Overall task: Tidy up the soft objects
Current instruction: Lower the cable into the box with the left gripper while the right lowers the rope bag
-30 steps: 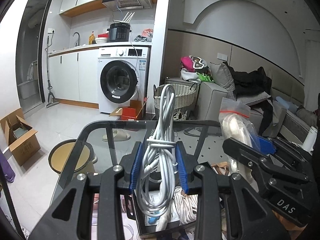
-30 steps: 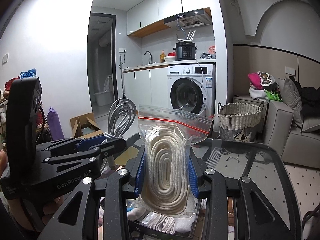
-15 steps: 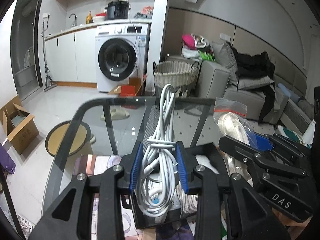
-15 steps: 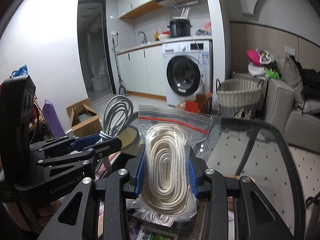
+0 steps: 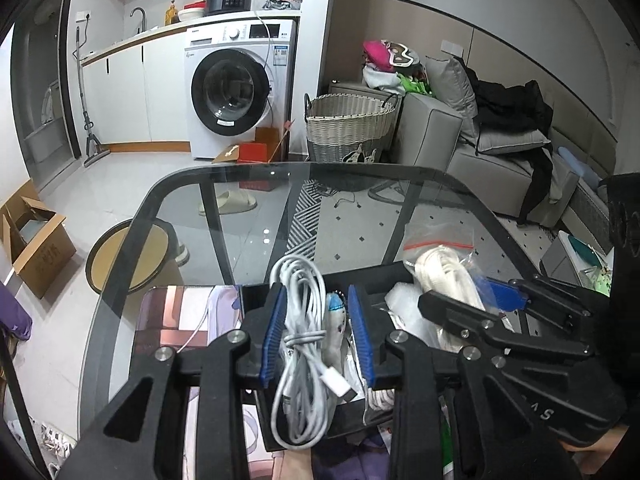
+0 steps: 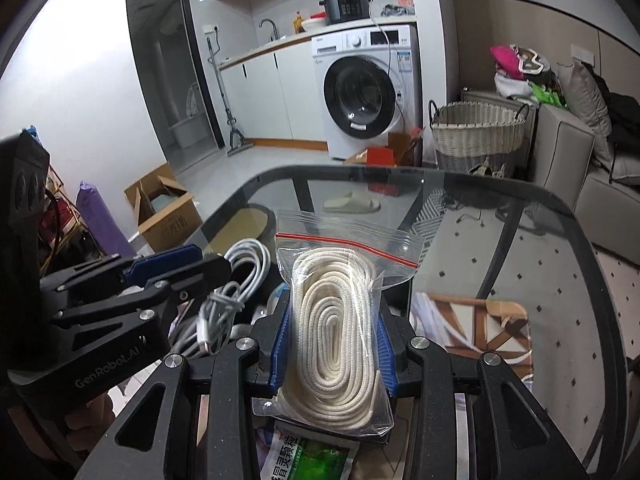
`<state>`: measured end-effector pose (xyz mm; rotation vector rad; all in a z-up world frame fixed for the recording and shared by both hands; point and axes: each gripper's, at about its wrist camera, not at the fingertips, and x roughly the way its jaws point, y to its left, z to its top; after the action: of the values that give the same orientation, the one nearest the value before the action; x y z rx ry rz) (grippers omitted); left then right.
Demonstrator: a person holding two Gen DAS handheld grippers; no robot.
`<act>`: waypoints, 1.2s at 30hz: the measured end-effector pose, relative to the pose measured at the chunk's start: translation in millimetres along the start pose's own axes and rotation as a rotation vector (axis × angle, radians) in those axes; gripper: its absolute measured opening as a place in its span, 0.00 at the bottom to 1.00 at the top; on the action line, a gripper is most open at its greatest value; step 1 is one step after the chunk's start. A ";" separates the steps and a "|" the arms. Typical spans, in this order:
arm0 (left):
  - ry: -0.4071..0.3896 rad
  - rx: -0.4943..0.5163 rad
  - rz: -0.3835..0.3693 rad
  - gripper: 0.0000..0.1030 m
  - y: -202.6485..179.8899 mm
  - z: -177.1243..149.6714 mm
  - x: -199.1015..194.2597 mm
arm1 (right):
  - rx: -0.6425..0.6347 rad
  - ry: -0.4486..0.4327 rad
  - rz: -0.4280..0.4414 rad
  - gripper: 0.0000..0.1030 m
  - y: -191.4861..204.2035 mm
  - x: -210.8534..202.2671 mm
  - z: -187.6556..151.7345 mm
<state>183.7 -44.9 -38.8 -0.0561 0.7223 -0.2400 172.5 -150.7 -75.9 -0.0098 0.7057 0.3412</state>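
Over glass table point(image 5: 240, 216), fingers point(image 5: 273, 332) seemingly pinch cable point(image 5: 302, 344)

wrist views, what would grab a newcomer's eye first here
Front and centre in the right view, the right gripper clamps a clear zip bag of coiled cream rope. In the left view, the left gripper pinches a bundled white charging cable over a black tray on the dark glass table. Behind stands a white front-loading washing machine.
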 end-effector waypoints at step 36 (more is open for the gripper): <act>0.188 0.091 0.013 0.53 -14.5 -19.6 17.3 | 0.031 0.154 0.020 0.55 -6.6 30.3 -7.1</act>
<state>180.4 -62.5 -62.8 0.0587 0.8973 -0.2676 191.5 -148.5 -101.3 0.0006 0.8638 0.3514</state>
